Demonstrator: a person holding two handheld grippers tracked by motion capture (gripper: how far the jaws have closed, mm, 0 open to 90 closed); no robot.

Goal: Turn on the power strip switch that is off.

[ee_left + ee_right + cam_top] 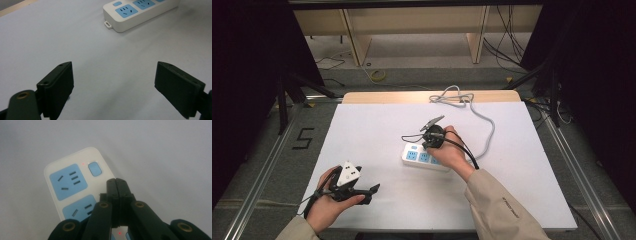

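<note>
White and blue, the power strip (424,157) lies flat near the middle of the surface (377,125), a little toward the right edge, with its long side running slantwise. Its grey cord (484,125) curves off toward the far edge and ends in a loose coil there.

The right gripper (117,182) hangs over the switch end of the strip, held by the person's right hand (452,152). Its jaws are pressed together with nothing between them, and in the right gripper view their tips sit just beside the blue switch button (95,169), on the near side of it; whether they touch the casing I cannot tell. A small red light (83,164) glows next to the button, and the first blue socket (68,181) lies beside it.

The left gripper (113,82) is well apart from the strip, by the near left corner of the surface, in the person's left hand (329,200). Its jaws stand wide apart and hold nothing; only bare white surface shows between them, with the strip's end farther off in the left gripper view.
</note>
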